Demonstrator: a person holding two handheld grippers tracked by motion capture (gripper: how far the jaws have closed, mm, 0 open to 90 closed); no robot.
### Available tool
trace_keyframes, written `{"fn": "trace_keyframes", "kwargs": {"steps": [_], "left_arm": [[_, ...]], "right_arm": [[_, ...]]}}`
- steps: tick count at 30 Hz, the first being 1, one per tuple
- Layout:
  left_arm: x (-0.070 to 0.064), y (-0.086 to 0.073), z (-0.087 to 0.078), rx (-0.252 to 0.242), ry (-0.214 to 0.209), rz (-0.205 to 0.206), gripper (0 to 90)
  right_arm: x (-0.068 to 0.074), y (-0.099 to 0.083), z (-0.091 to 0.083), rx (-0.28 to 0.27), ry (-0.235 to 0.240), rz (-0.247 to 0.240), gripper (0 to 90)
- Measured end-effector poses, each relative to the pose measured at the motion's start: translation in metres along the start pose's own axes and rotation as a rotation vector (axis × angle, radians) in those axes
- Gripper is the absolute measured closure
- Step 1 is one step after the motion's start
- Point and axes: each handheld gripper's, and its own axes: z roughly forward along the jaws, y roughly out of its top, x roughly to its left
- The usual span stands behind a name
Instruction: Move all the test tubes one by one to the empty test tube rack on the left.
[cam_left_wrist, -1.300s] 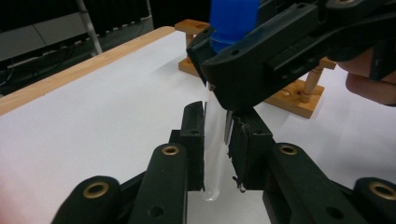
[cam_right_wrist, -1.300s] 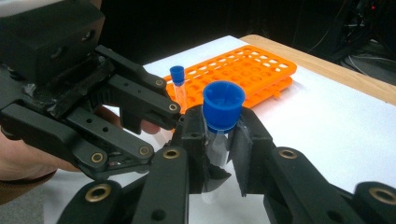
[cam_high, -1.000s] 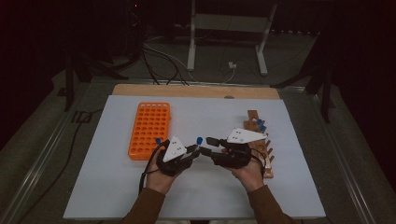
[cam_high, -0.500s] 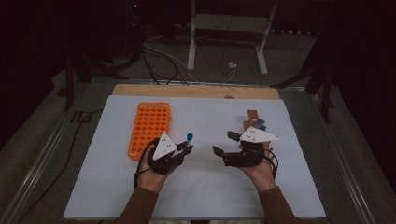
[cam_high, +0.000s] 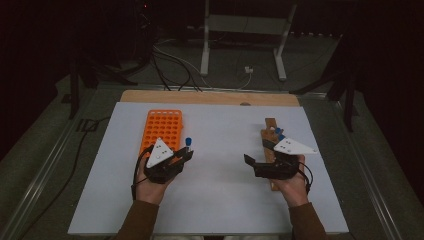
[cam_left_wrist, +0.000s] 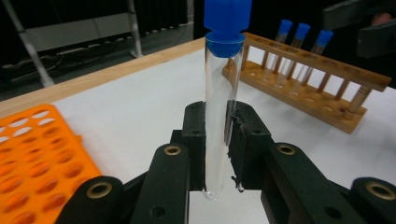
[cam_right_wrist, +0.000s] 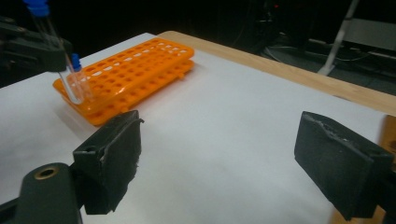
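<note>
Where the high view looks down on the white surface (cam_high: 220, 200), the left gripper (cam_high: 184, 155) holds a blue-capped test tube (cam_high: 188, 144) just right of the near end of the orange plastic rack (cam_high: 161, 125), well nearer it than the right gripper (cam_high: 250, 162), which sits beside the wooden rack (cam_high: 270, 131) at the right.

Seen from the left gripper view, the fingers (cam_left_wrist: 196, 135) clamp the clear glass tube (cam_left_wrist: 221, 116) low on its body, long axis upright, rounded bottom hanging clear of the surface; the orange rack's round holes (cam_left_wrist: 32, 154) lie to its left, so I judge the next move goes leftward.

Seen from the right gripper view, the matte black fingers (cam_right_wrist: 116, 149) stand wide apart, holding nothing, with one capped tube (cam_right_wrist: 79, 77) already standing in the orange rack.
</note>
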Motion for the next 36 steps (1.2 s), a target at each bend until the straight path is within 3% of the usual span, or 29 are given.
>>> {"fn": "trace_keyframes", "kwargs": {"steps": [20, 36], "left_arm": [[0.033, -0.006, -0.035, -0.049, 0.105, -0.063, 78.1], [0.050, -0.031, -0.026, 0.014, 0.176, -0.080, 78.0]], "right_arm": [[-0.017, -0.009, -0.026, -0.034, -0.087, 0.019, 1.6], [-0.023, -0.012, -0.035, -0.048, -0.091, 0.030, 0.7]]}}
